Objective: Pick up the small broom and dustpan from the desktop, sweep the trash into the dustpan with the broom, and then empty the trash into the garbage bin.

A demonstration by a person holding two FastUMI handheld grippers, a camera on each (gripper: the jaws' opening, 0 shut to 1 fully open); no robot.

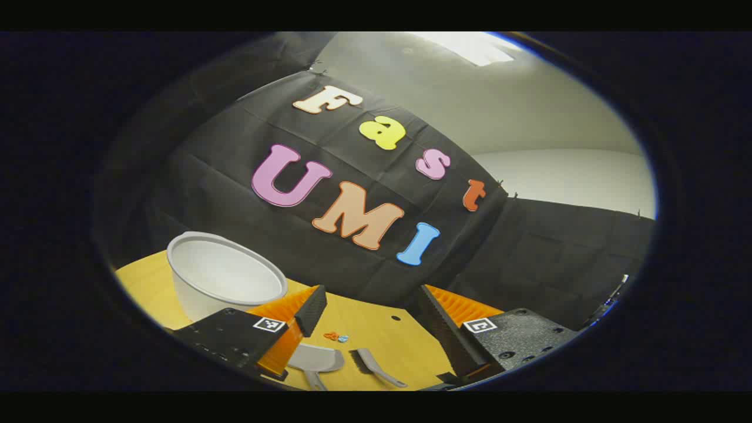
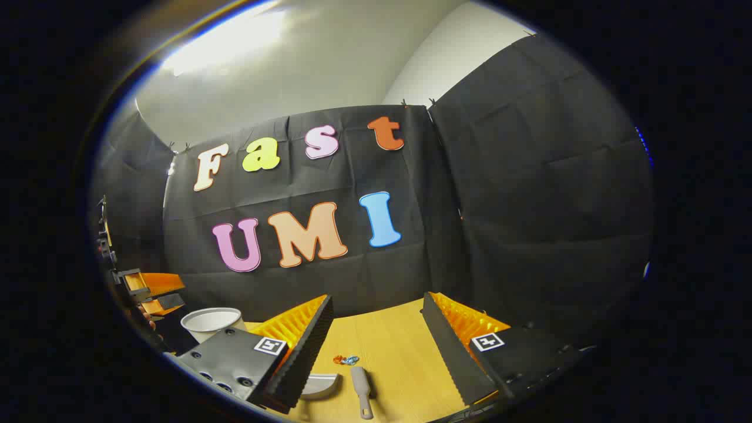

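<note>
A small grey dustpan [image 1: 317, 358] and a small grey broom [image 1: 373, 365] lie side by side on the wooden desktop [image 1: 382, 329], below and between my left gripper's [image 1: 373, 314] open fingers. Bits of orange and blue trash [image 1: 336, 337] lie just beyond them. A white garbage bin [image 1: 226, 279] stands at the left. In the right gripper view, the broom [image 2: 362, 385] lies between my open right gripper's [image 2: 376, 329] fingers, the dustpan [image 2: 320, 385] is partly hidden behind its left finger, and the trash [image 2: 346, 359] lies ahead. Both grippers hover above the desk, holding nothing.
The black cloth wall closes off the back of the desktop [image 2: 399, 358]. In the right gripper view the white bin [image 2: 211, 323] stands at the far left, with the other gripper [image 2: 150, 294] beside it at the edge.
</note>
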